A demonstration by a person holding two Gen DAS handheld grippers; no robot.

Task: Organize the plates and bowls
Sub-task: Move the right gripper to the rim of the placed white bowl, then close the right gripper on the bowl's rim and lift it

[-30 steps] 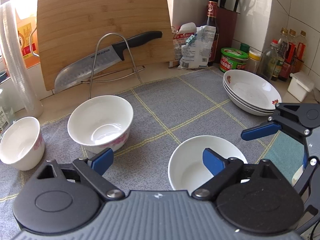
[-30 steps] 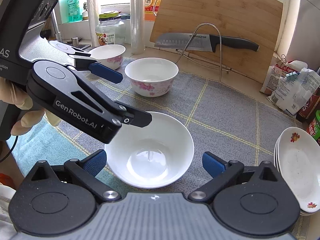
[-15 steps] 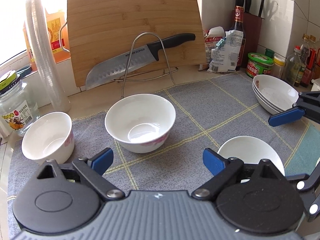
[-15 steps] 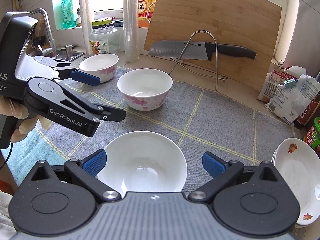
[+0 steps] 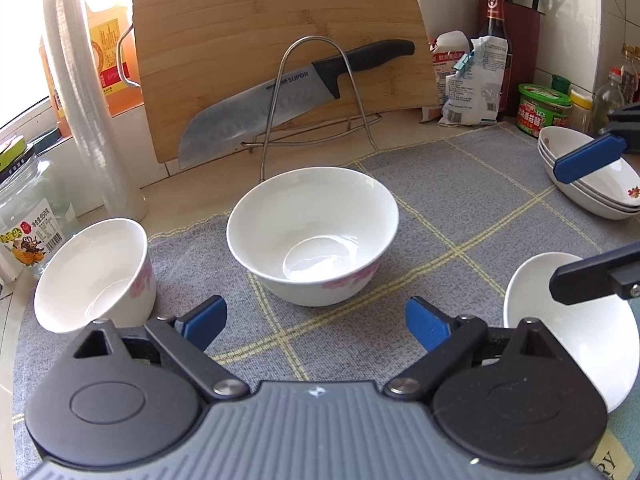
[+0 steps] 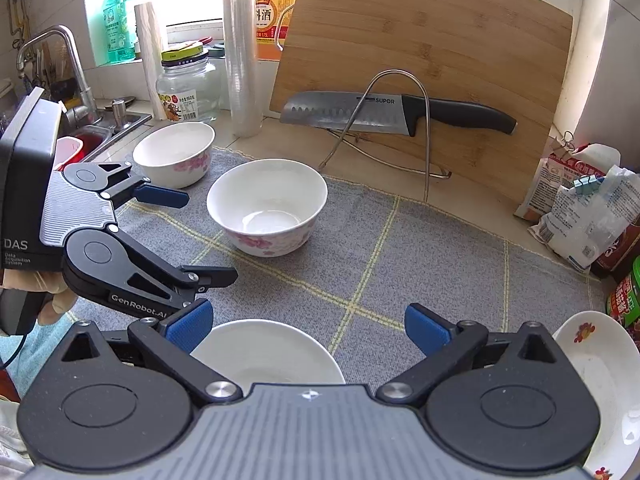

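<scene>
Both claws stand wide with nothing between their pads: the left gripper (image 5: pixel 316 320) hangs over the grey checked mat (image 5: pixel 460 200), aimed at the middle bowl (image 5: pixel 313 236), and the right gripper (image 6: pixel 308 326) hovers above the plain white bowl (image 6: pixel 268 352) at the mat's near edge.

Behind the mat, a large bamboo cutting board (image 6: pixel 432 52) leans on the tiled wall, with a kitchen knife (image 6: pixel 392 114) resting on a wire rack (image 6: pixel 400 132) in front of it. To the left lie a sink (image 6: pixel 100 132) with a tap (image 6: pixel 52 60), a glass jar (image 6: pixel 188 88) and a roll of film (image 6: pixel 242 48); to the right, food packets (image 6: pixel 580 208). A stack of shallow plates (image 5: pixel 592 180) sits at the mat's right edge, and a small floral bowl (image 5: pixel 96 276) at its left corner, just beside the jar.

Compared with a second ago, the left view has swung leftward and drawn nearer: the middle bowl now sits centred ahead of the open pads instead of off to the left, while the plain bowl has slid to the right edge. In the right view that plain bowl has dropped lower, partly hidden by the gripper body, and the left gripper has shifted away from above it.
</scene>
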